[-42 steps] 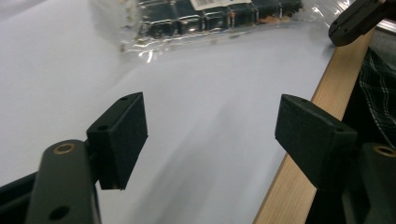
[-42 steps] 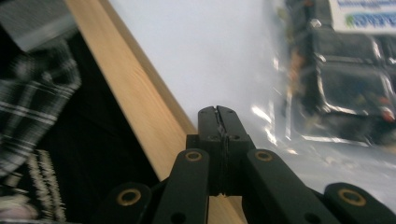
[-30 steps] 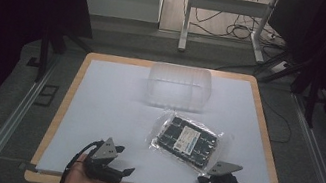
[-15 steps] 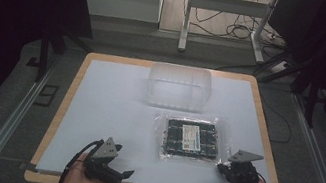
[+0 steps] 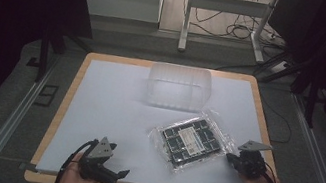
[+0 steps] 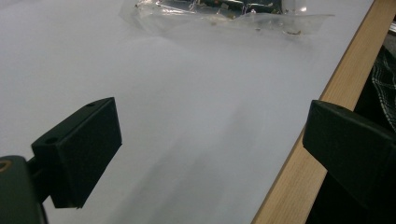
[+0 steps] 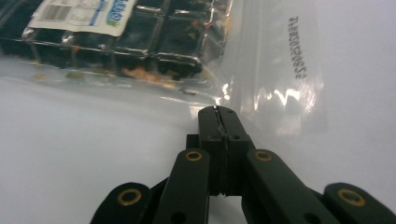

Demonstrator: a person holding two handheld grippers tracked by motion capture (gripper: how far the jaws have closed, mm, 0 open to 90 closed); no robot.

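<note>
A clear plastic bag (image 5: 193,140) holding a dark tray of compartments with a white label lies right of centre on the white table top (image 5: 112,108). My right gripper (image 5: 231,159) sits at the bag's right-hand corner. In the right gripper view its jaws are pressed together on the bag's clear edge (image 7: 261,70), with the tray (image 7: 140,37) just beyond the right gripper (image 7: 217,112). My left gripper (image 5: 120,173) rests low near the front left edge, open and holding nothing. In the left gripper view the left gripper (image 6: 210,154) hangs over bare table, and the bag (image 6: 224,14) lies far ahead.
A clear plastic box (image 5: 179,87) stands at the back middle of the table. The table's wooden rim (image 6: 299,154) runs close by the left gripper's right jaw. Beyond the table are a dark floor, metal rails and desk legs with cables.
The right gripper has moved right and slightly away along the table's right side, dragging the bag, which has turned so its right end points farther back. The left gripper stayed put.
</note>
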